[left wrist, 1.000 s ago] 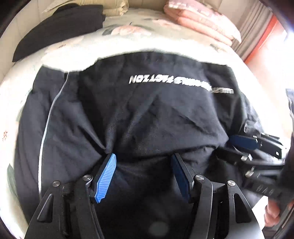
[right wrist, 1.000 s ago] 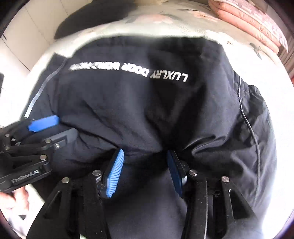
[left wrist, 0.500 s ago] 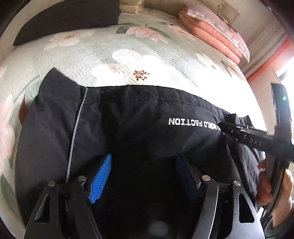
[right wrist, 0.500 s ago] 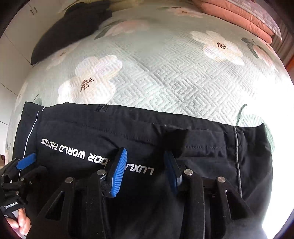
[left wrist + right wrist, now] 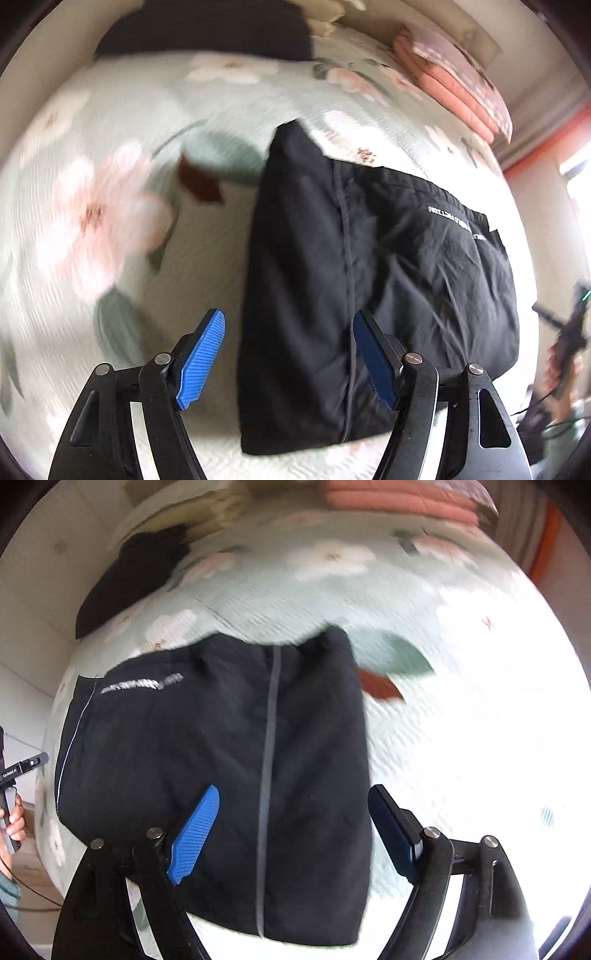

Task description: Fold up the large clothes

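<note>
A black garment (image 5: 369, 288) with white lettering and thin piping lies folded into a rectangle on the floral bedspread (image 5: 110, 229). It also shows in the right wrist view (image 5: 229, 768). My left gripper (image 5: 291, 362) is open and empty, raised above the garment's left edge. My right gripper (image 5: 295, 834) is open and empty, raised above the garment's right part. Both views are motion-blurred. The left gripper (image 5: 22, 771) shows at the left edge of the right wrist view, and the right gripper (image 5: 565, 332) at the right edge of the left wrist view.
A pink folded quilt (image 5: 454, 77) lies at the far right of the bed. Another black garment (image 5: 129, 579) lies at the far left, near beige folded bedding (image 5: 328, 14). An orange curtain edge (image 5: 546, 535) is at the right.
Both grippers have let go of the black garment and pulled up and back from it. The garment now lies flat and folded on the bed. Both jaws stand wider open.
</note>
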The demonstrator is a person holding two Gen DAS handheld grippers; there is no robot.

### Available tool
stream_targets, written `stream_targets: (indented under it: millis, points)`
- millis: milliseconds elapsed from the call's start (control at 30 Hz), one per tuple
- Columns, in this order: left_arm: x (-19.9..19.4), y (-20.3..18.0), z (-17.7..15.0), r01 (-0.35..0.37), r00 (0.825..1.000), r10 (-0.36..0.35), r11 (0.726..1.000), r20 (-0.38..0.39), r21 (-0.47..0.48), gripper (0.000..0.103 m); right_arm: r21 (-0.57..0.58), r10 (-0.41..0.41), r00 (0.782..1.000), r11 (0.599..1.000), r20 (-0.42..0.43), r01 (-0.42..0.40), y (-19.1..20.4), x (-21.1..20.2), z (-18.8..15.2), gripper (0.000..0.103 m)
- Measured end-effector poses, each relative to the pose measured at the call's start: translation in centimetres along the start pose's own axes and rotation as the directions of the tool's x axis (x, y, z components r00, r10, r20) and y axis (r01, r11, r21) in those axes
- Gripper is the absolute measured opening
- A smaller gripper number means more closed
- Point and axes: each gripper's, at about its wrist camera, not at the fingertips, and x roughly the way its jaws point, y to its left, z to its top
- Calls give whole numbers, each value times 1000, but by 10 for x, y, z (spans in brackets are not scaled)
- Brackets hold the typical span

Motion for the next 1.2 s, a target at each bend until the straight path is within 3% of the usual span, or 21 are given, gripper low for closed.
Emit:
stream_targets:
  millis: [167,333,533,733,800,867,933,1000,1100,1200]
  points:
    - [25,41,-16,134,987,-144,983,-75,-122,74,147,158,986,978,-48,-149,-42,28,-25,85]
    - [66,61,-20,241,951,-275,946,-143,-218,74,183,282,954,948,-100,-261,-54,62,-23,87]
    - [88,63,-13,344,912,-384,907,-142,-245,76,201,378,912,917,-157,-345,-70,83,-20,99]
    - [117,58,-8,499,809,-560,815,-178,-294,76,322,580,807,789,-111,-523,-103,103,-20,103]
    - [123,61,-8,540,778,-606,780,-166,-315,76,353,645,761,731,-78,-584,-112,104,-20,103]
    - [127,65,-8,567,755,-639,749,-146,-342,76,366,688,723,690,-66,-624,-113,107,-18,103]
    - [131,66,-6,581,743,-655,733,-137,-354,77,356,709,699,678,-89,-643,-106,112,-13,103]
    - [134,65,-5,595,732,-669,721,-132,-355,78,322,707,696,693,-126,-645,-90,115,-5,103]
    - [139,62,-4,603,722,-679,712,-132,-361,79,269,684,709,725,-170,-634,-73,118,5,103]
    - [147,55,-2,609,718,-683,710,-134,-355,79,258,684,711,726,-166,-638,-69,121,11,101]
